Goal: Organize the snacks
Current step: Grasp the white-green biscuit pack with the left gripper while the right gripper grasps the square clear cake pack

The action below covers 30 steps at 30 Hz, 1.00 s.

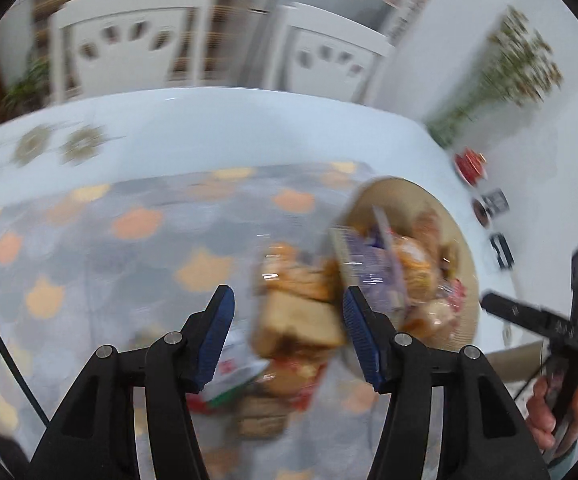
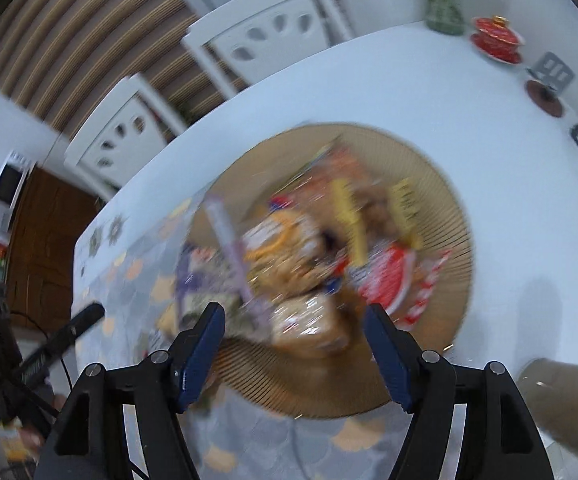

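Ribbed woven straw on the round tray (image 2: 441, 216), matt. Glossy, crinkled plastic on the snack packets (image 2: 385, 280). Smooth white sheen on the table (image 2: 369, 88); ridged blue rubbery pads (image 1: 217, 344).

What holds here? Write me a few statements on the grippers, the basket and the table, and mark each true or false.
1. Both grippers are shut on snacks. False: the left gripper and the right gripper both stand open, holding nothing.
2. The woven basket holds several snack packets. True.
3. All snacks are in the basket. False: a bread packet and others lie on the patterned mat.
4. A red lidded cup stands on the white table. True.
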{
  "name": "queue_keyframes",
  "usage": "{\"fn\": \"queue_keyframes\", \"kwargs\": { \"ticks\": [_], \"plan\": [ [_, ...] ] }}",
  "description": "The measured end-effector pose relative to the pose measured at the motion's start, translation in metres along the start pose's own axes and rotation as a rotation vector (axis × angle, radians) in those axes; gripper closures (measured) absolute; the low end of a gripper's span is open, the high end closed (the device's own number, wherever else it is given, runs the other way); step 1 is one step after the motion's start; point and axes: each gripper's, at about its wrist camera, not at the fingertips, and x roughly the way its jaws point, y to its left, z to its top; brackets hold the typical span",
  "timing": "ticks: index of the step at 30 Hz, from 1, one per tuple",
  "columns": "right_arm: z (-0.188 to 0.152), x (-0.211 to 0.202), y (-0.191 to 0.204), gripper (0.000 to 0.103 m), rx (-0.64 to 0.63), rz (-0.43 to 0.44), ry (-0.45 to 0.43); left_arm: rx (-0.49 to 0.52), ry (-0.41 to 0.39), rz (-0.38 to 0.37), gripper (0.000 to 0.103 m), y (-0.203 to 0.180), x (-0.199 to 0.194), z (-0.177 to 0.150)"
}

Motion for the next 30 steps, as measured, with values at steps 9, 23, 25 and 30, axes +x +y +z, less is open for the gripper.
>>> {"fn": "queue_keyframes", "kwargs": {
  "ticks": [9, 23, 25, 30],
  "plan": [
    [-0.053, 0.030, 0.098, 0.033, -0.314, 0.111, 0.129, -0.074, 0.052, 0.033, 0.049, 0.066, -0.010, -0.037],
    [-0.104, 0.124, 0.102, 0.034, -0.181, 0.091, 0.379, 0.342, 0.206, 0.168, 0.049, 0.014, 0.055, -0.074],
    [-0.104, 0.122, 0.098, 0.034, -0.170, 0.078, 0.367, 0.355, 0.215, 0.177, 0.049, 0.016, 0.062, -0.074],
    [-0.108, 0.126, 0.102, 0.033, -0.173, 0.069, 0.365, 0.323, 0.233, 0.227, 0.049, 0.034, 0.067, -0.070]
  ]
}}
